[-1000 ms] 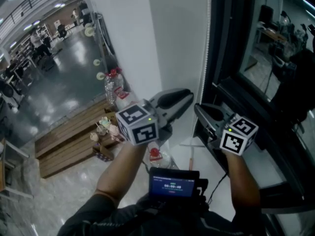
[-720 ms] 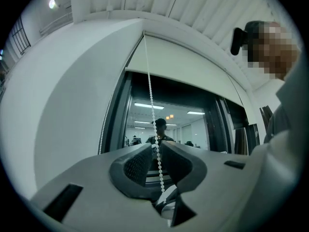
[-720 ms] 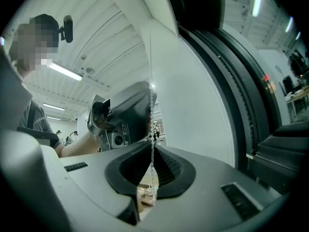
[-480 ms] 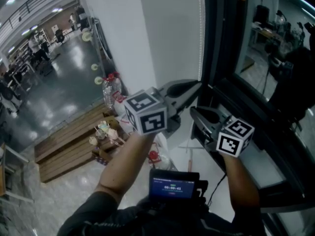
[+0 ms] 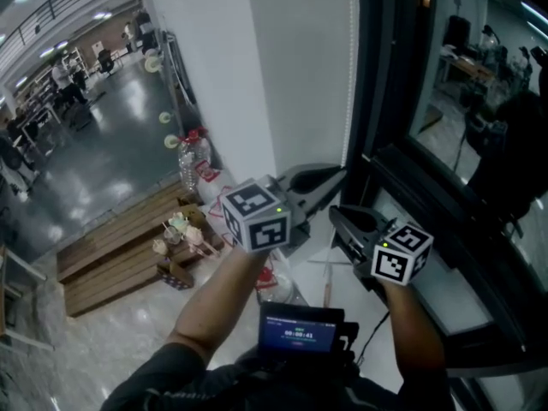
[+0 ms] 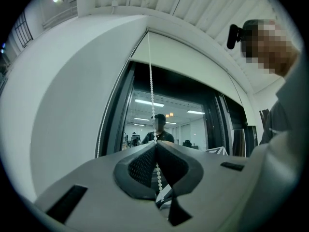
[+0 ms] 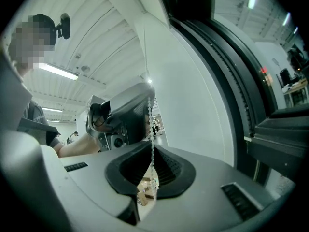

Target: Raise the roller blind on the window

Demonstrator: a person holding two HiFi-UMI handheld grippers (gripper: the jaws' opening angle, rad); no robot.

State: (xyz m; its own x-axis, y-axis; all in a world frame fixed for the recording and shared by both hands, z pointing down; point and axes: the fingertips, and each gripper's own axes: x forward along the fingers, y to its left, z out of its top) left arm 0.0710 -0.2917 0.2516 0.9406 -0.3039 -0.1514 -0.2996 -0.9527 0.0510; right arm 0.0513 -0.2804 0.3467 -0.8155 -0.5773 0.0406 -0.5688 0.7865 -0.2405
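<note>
1. Now the left gripper (image 5: 339,176), edged closer to the dark-framed window (image 6: 186,117), clamps the white beaded pull chain (image 6: 150,81).
2. The right gripper (image 5: 336,216), sunk lower, clenches the same chain beneath.
3. The white fabric roller blind (image 6: 190,57) sits high, so hauling appears under way.

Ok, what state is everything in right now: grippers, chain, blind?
left gripper: shut on the bead chain.
right gripper: shut on the bead chain, lower down than the left.
bead chain: stretched straight up from the left gripper to the blind's top corner.
roller blind: covers only the top of the window.
screen: lit.
</note>
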